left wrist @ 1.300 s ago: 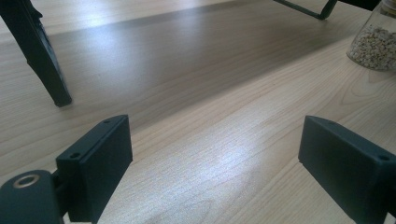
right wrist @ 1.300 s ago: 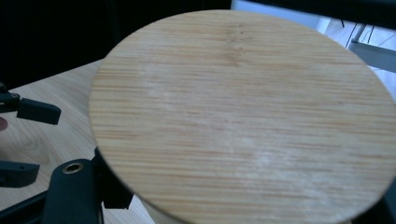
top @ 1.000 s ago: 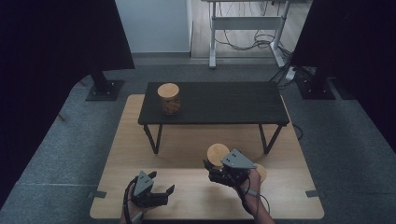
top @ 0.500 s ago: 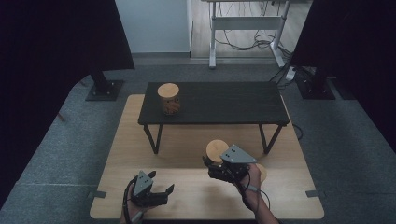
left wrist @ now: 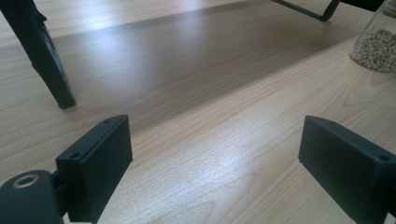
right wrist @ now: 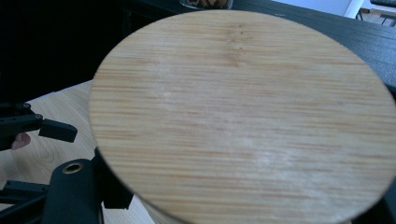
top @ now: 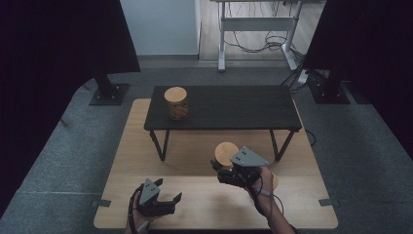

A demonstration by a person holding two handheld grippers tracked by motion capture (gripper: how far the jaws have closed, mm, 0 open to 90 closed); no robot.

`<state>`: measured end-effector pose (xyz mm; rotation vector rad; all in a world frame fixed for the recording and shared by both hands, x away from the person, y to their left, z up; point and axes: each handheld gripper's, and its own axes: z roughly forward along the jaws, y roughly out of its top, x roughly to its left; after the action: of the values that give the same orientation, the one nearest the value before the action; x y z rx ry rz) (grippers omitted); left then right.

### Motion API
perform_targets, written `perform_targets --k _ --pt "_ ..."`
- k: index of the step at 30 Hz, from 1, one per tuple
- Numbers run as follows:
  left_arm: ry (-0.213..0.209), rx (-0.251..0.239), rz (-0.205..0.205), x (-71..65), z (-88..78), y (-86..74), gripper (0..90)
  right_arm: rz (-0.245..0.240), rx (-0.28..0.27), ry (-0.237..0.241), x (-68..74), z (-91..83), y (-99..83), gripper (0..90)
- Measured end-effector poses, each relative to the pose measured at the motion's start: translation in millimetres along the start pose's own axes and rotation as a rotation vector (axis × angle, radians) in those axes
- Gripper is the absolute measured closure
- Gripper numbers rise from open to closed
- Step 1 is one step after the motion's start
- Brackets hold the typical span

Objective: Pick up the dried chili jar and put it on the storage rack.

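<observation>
One round bamboo-lidded glass jar (top: 226, 155) is gripped by the closed right gripper (top: 229, 171) above the light wooden board (top: 195, 161), just before the black low table (top: 224, 107). Its forearm is angled inward from below. The left gripper (top: 168, 201) is rested low, jaws spread wide and empty.

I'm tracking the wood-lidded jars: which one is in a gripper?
The jar in front of the black bench, clamped by the right gripper. The other jar stands free on the black bench.
</observation>
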<state>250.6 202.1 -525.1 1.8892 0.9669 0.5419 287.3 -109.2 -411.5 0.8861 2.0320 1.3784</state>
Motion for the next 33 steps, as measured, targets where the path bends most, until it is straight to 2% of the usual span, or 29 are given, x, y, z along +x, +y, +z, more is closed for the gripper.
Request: perform_targets --k 3,12,22,33 --pt "0.001 -0.001 -0.001 0.1 0.0 0.0 9.3 0.013 0.003 0.017 -1.2 -0.1 2.8 25.3" --pt "0.005 -0.001 0.000 0.2 -0.2 0.0 9.2 -0.006 0.003 0.010 -2.4 -0.7 13.1 25.3" --pt "0.009 -0.001 0.001 0.4 -0.4 -0.1 9.2 0.003 -0.005 0.015 -8.6 1.0 20.2 25.3" --pt "0.013 -0.001 0.005 0.8 -0.4 -0.1 8.8 0.023 -0.023 0.009 -22.1 0.7 31.4 25.3"
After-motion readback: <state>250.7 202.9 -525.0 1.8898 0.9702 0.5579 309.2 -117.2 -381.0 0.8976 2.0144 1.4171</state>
